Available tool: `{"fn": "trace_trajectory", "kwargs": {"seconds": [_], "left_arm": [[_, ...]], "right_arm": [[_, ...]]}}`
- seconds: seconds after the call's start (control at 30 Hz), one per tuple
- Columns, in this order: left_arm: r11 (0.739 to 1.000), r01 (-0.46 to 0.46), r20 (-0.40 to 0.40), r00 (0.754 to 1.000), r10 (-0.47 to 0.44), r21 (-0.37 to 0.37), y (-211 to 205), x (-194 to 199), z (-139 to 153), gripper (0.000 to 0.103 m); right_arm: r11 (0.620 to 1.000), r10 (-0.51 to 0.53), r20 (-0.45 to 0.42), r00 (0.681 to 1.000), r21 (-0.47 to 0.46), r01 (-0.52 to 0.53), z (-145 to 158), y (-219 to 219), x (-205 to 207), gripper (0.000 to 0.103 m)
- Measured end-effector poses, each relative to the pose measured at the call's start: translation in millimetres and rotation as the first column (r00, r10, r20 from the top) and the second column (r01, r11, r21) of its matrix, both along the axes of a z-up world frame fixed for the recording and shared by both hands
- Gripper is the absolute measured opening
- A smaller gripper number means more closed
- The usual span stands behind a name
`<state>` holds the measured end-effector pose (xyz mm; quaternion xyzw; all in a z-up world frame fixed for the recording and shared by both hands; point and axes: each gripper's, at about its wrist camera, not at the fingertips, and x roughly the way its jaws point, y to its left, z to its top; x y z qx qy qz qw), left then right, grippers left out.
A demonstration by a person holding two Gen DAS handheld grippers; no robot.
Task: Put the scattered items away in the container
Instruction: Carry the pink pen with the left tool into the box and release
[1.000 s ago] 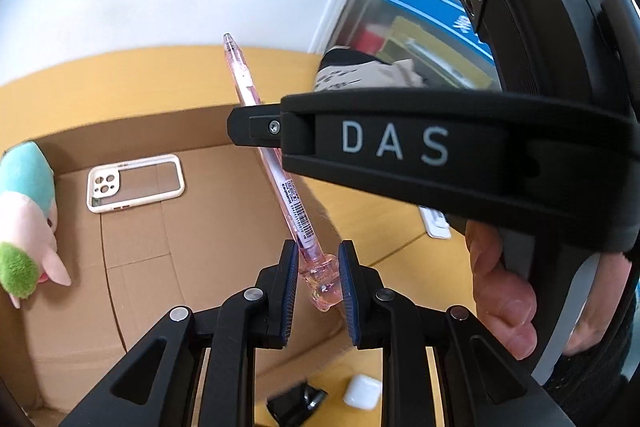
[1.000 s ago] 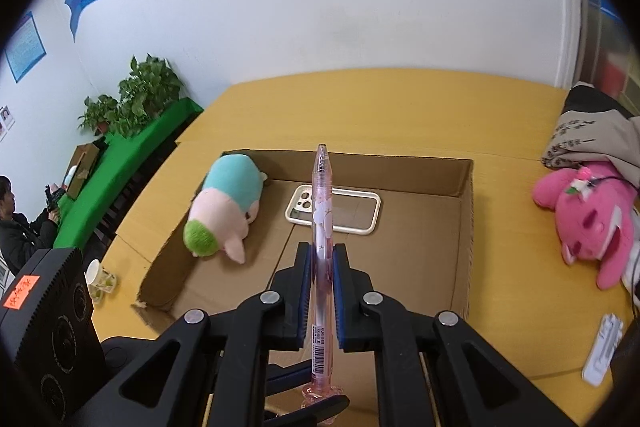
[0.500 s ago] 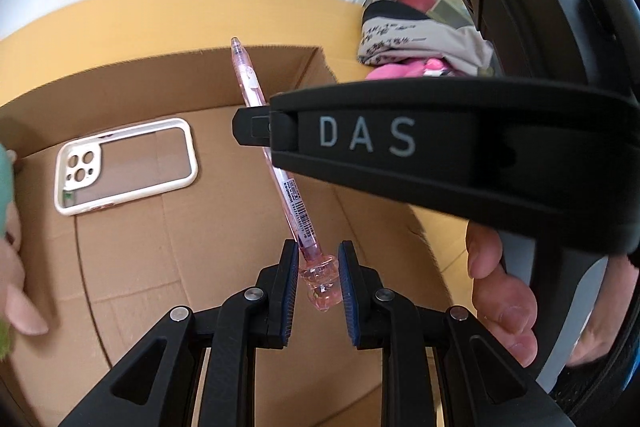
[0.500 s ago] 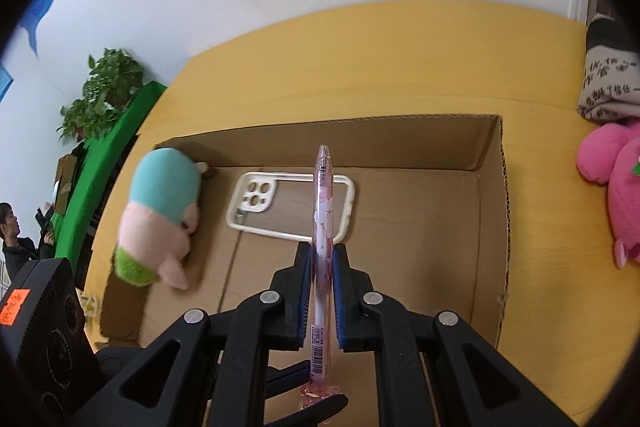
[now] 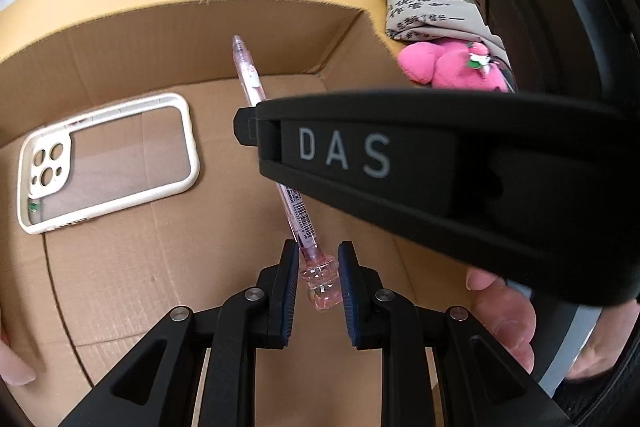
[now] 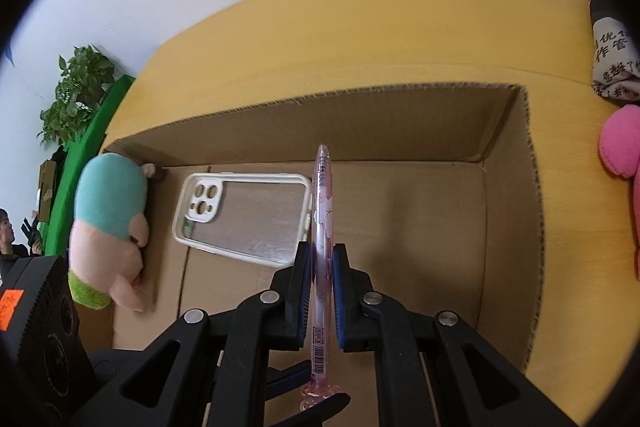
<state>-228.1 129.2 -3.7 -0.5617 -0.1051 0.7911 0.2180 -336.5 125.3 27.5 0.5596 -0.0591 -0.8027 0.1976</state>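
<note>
You had carried the pink pen point(image 6: 322, 223) over the cardboard box point(image 6: 534, 227), right gripper point(image 6: 321, 291) clamped on its barrel, left gripper point(image 5: 319, 283) slackened around its cap—ready to drop.

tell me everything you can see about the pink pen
The pink pen is a slim, see-through pink plastic stick with a pale flower print on the barrel, a barcode sticker lower down and a bulbous clear-pink cap end. The right claw is shut on its barrel. The cap end sits between the left claw pads; whether they touch it is unclear. The pen hangs above the floor of the cardboard box, tip toward the far wall, beside the phone case.
</note>
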Motion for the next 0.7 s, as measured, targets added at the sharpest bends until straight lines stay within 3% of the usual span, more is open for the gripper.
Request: {"fn": "trace_trajectory", "kwargs": {"seconds": [0.27, 0.5, 0.6, 0.63, 0.67, 0.7], "left_arm": [[1.000, 0.001, 0.056, 0.998, -0.001, 0.015, -4, -10, -18, 0.021], [1.000, 0.007, 0.036, 0.999, -0.007, -0.004, 0, -4, -14, 0.021], [0.999, -0.022, -0.016, 1.000, 0.022, -0.031, -6, 7, 0, 0.024], [0.999, -0.027, -0.041, 0.999, 0.026, -0.040, -7, 12, 7, 0.030], [0.998, -0.039, -0.082, 0.996, 0.034, -0.051, -10, 19, 17, 0.046], [0.996, -0.057, -0.131, 0.990, 0.048, -0.065, -14, 28, 29, 0.056]], "right_arm": [[0.999, -0.017, 0.049, 0.999, 0.029, 0.015, -27, -5, -14, 0.009], [0.999, -0.018, 0.044, 0.999, 0.040, 0.016, -33, -5, -15, 0.011], [0.999, 0.002, 0.024, 1.000, 0.045, -0.003, -28, -6, -10, 0.028], [0.999, 0.004, 0.004, 1.000, 0.041, -0.004, -23, -4, -6, 0.039], [0.999, 0.004, -0.018, 1.000, 0.038, -0.004, -17, -3, -1, 0.047], [0.999, 0.007, -0.049, 0.999, 0.040, -0.005, -9, -2, 6, 0.049]]}}
